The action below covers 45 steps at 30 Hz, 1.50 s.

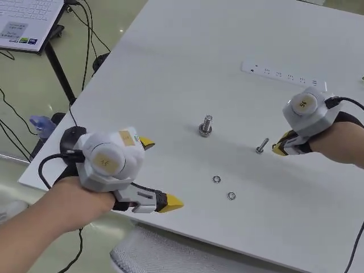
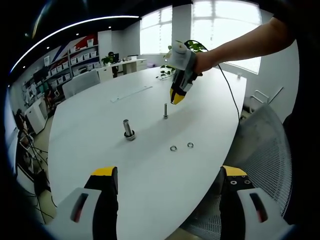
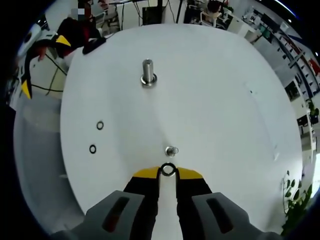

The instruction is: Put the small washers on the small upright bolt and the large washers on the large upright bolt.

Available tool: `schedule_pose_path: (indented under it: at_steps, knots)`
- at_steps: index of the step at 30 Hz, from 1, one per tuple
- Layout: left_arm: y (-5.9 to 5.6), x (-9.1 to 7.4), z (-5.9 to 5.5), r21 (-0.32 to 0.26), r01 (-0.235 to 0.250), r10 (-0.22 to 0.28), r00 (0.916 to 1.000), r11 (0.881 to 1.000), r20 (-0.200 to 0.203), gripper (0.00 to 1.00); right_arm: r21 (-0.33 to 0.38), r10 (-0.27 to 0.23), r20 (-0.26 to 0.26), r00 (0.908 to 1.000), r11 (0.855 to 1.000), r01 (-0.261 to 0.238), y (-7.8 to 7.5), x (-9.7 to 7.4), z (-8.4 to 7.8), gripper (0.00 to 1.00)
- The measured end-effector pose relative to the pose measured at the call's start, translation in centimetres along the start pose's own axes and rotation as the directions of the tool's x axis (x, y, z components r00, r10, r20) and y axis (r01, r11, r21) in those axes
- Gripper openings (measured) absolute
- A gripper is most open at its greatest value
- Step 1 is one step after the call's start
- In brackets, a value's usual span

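Observation:
The large bolt (image 1: 206, 125) stands upright mid-table on a wide base, and the small bolt (image 1: 261, 145) stands to its right. Two loose washers (image 1: 216, 180) (image 1: 231, 196) lie flat nearer the front edge. My right gripper (image 3: 168, 173) is shut on a small washer (image 3: 168, 165), held just short of the small bolt (image 3: 171, 150); in the head view this right gripper (image 1: 281, 149) sits right beside that bolt. My left gripper (image 1: 160, 172) hovers open over the table's front left with nothing between its jaws. The left gripper view shows both bolts (image 2: 128, 129) (image 2: 165, 110) and the loose washers (image 2: 173, 148) ahead.
A white power strip (image 1: 281, 75) lies at the table's far right. A laptop (image 1: 23, 23) stands on a stand off the left side, with cables on the floor. A mesh chair (image 1: 159, 256) stands against the front edge of the white table (image 1: 170, 68).

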<state>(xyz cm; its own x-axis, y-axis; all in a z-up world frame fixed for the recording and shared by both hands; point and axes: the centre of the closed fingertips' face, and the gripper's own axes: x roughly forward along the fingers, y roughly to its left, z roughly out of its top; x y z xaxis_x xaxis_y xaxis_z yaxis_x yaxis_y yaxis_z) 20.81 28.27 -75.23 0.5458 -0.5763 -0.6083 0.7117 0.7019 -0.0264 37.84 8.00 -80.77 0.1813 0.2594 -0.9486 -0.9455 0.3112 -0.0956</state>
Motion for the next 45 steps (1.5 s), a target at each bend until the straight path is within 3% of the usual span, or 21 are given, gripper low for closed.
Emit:
schedule_pose_path:
  at_steps: [9,22,35,45]
  knots:
    - [0.0,0.2,-0.2,-0.004,0.000,0.000,1.0000,1.000,-0.010,0.83,-0.012,-0.006,0.011,0.9999,1.000,0.006,-1.1,-0.1,1.1,0.13]
    - [0.0,0.4,-0.5,-0.011,-0.001,0.001,0.9999,1.000,-0.017,0.81,-0.037,0.007,0.005,1.0000,0.999,-0.006,-1.2,0.5,2.0,0.13]
    - [0.6,0.4,-0.5,-0.015,-0.003,0.002,0.9998,1.000,-0.018,0.80,-0.036,0.017,-0.015,0.9997,0.999,-0.018,-1.2,1.3,2.0,0.13]
    - [0.3,0.7,-0.5,-0.021,0.009,-0.009,0.9998,1.000,-0.017,0.79,-0.038,0.025,-0.027,0.9993,0.999,-0.026,-1.0,1.8,1.9,0.13]
